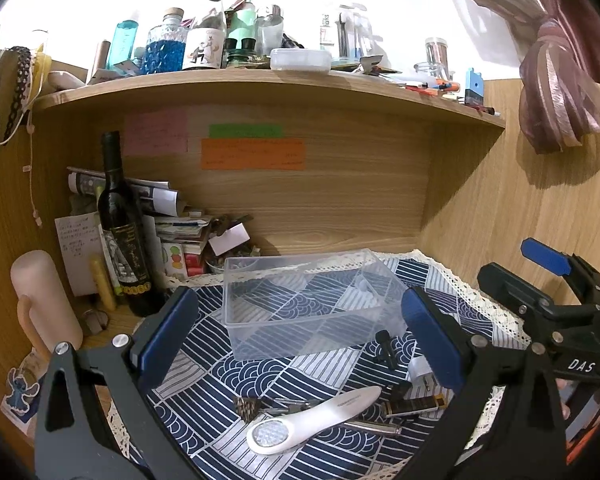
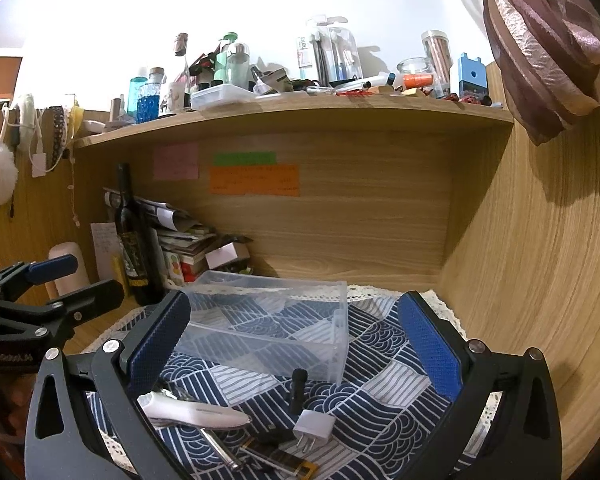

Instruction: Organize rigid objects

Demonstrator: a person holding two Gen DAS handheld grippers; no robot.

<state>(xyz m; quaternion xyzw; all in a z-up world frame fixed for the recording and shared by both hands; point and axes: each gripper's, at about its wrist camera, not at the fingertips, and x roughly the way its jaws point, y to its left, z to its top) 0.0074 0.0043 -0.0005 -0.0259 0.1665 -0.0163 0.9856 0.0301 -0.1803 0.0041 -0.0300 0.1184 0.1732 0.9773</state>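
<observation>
A clear plastic box [image 1: 308,304] stands empty on a blue patterned cloth [image 1: 204,364]; it also shows in the right wrist view [image 2: 268,324]. In front of it lie a white handled tool [image 1: 312,420] [image 2: 192,412], a small black clip microphone [image 1: 386,346] [image 2: 298,388], a white plug adapter [image 2: 314,426], a black and gold lighter [image 1: 414,406] [image 2: 280,460], a metal pen [image 2: 220,448] and a patterned hair clip [image 1: 248,408]. My left gripper [image 1: 300,336] is open above them. My right gripper [image 2: 296,344] is open above them, holding nothing.
A dark wine bottle [image 1: 122,236], a pink cylinder [image 1: 44,300] and stacked papers [image 1: 172,220] crowd the back left corner. A shelf [image 1: 260,84] above carries several bottles and jars. A wooden side wall [image 2: 540,280] closes the right. A tied curtain [image 1: 560,80] hangs top right.
</observation>
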